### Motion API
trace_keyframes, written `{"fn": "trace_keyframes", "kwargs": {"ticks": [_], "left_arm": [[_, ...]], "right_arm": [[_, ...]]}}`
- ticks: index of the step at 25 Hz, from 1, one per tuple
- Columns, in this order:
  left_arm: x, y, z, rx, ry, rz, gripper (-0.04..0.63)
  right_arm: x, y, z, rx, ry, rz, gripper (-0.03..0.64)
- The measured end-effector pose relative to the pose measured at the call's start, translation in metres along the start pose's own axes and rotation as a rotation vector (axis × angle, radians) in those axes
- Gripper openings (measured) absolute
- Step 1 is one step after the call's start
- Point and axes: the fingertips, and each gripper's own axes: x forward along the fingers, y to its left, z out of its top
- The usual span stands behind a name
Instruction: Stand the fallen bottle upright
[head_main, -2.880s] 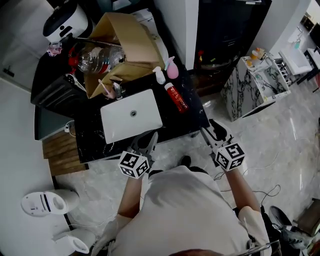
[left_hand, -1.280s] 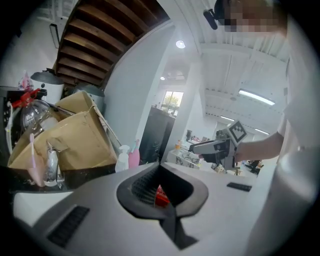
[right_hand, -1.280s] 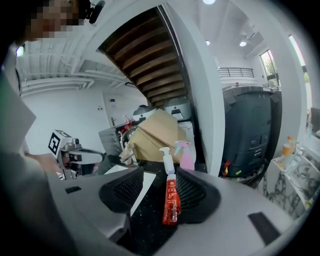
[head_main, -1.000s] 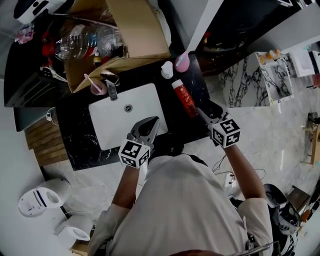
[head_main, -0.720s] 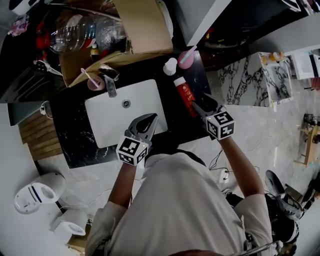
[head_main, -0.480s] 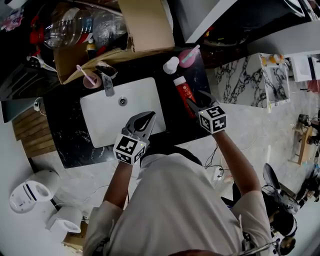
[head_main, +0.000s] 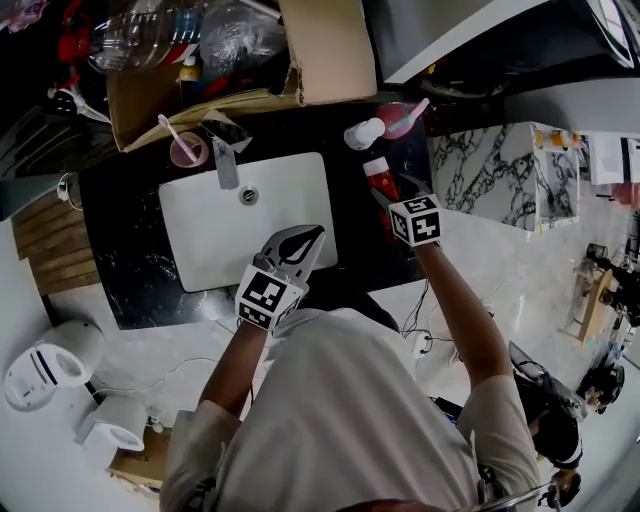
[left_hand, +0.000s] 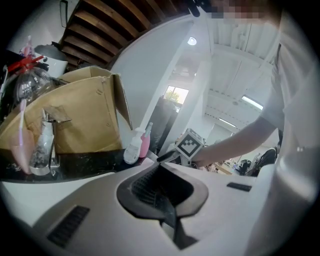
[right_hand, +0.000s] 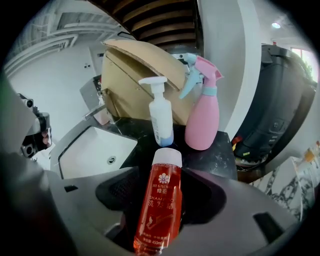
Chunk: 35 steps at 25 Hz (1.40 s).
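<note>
A red shampoo bottle with a white cap lies on its side on the black counter, right of the white sink. In the head view only the bottle's cap end shows beyond my right gripper. That right gripper is tilted down over the bottle. Its jaws are opening and straddle the bottle's body with a gap on both sides. My left gripper hovers over the sink's near edge, its fingers together and holding nothing; from its own view it faces the box.
Just past the bottle's cap stand a white pump bottle and a pink spray bottle. A cardboard box holding clear plastic bottles sits behind the sink. A faucet and a pink cup with a toothbrush are at the sink's back.
My right gripper has come down and forward along the bottle until its jaws straddle it, and they have spread wider. The left gripper has sunk a little at the sink's front edge.
</note>
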Motion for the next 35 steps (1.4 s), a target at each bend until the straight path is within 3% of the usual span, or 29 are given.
{"fn": "trace_keyframes", "kwargs": {"ticks": [8,14,21,35], "left_arm": [[-0.003,0.013,-0.010,-0.023,0.014,-0.001,0.008],[-0.008,0.016,-0.018,-0.039,0.021,-0.001,0.008],[-0.016,0.013,-0.017,-0.028,0.019,-0.006,0.008],[-0.029,-0.019,-0.007,0.010,-0.003,-0.026,0.008]], "right_arm": [[0.038,-0.008,-0.010,-0.008,0.118,-0.041,0.298],[0.058,-0.008,-0.017,0.066,0.167,-0.035,0.305],[0.053,-0.005,-0.017,0.060,0.146,-0.022,0.304],[-0.012,0.003,-0.006,0.016,0.026,-0.019,0.304]]}}
